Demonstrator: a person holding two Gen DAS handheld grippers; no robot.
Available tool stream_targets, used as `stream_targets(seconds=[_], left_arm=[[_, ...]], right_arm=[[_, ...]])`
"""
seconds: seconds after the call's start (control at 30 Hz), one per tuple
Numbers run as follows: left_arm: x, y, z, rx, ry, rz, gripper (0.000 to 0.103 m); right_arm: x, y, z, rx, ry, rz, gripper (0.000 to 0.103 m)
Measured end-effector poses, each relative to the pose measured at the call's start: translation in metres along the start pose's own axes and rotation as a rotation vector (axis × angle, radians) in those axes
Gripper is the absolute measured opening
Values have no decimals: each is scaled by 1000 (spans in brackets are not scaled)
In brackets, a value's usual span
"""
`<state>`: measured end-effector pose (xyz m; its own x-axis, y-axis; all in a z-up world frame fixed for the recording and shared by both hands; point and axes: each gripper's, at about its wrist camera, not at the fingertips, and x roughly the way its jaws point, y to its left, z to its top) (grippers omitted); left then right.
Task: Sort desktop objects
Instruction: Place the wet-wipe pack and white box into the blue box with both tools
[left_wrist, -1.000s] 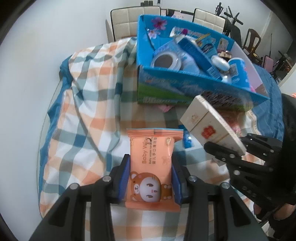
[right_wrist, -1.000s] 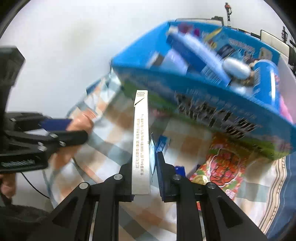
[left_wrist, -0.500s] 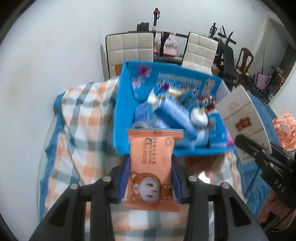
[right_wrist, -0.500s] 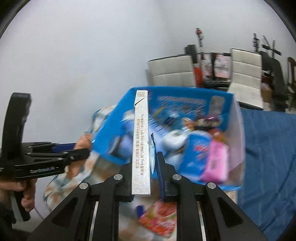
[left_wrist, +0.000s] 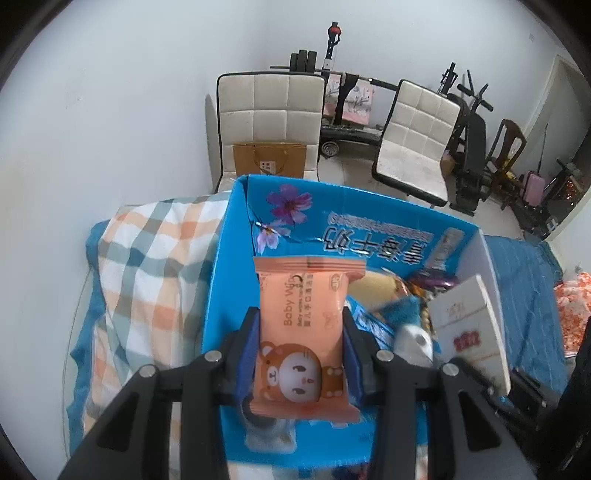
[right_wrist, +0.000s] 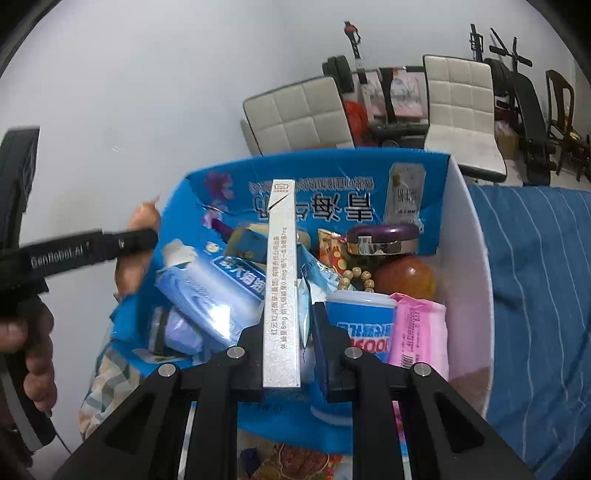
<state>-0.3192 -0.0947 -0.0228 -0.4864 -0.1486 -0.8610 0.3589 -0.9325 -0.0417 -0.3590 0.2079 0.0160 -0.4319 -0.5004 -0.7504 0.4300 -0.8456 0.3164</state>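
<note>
- Left gripper (left_wrist: 302, 354) grips the orange wipes packet (left_wrist: 304, 332) over the blue box (left_wrist: 236, 221); best eased down into a gap before letting go, I judge.
- Right gripper (right_wrist: 288, 354) clamps a slim white carton (right_wrist: 282, 284) above the same box; lower it flat.
- The box floor is hidden by clutter.

Both grippers have lifted off the checked cloth (left_wrist: 147, 280) and swung in over the blue box (right_wrist: 469, 229). The left gripper (left_wrist: 301, 334) now carries its orange wipes pack (left_wrist: 304, 332) above the box's near-left corner, and the right gripper (right_wrist: 286, 332) brings its slim carton (right_wrist: 282, 288) over the contents.
</note>
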Motion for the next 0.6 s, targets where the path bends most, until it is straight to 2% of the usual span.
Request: stream_targets(seconds=[0.17,0.23,0.27,0.3,0.33,0.37,0.4,0.6], left_arm=[[19,-3,7,28,34,22,45],[17,-2,7,19,36,16,55],[13,-1,7,10,26,4,64],[8,1,6,2,14,-6,74],[2,3,5,-8,-5,-9,77],[-3,4,4,-14,-18,-13,82],[-9,5,3,-12,-25,-21,83],[-62,13,-14,-13,-105,-18,83]], right_arm=[[9,-12,8,57,23,7,20],[6,-14,9,74,28,20,23],[4,-15,9,74,28,26,25],[1,-17,8,78,26,45,35],[-2,-20,7,84,25,67,45],[-7,-24,6,90,20,83,49],[-13,-25,4,95,7,83,54],[-65,-31,-14,105,-87,103,54]])
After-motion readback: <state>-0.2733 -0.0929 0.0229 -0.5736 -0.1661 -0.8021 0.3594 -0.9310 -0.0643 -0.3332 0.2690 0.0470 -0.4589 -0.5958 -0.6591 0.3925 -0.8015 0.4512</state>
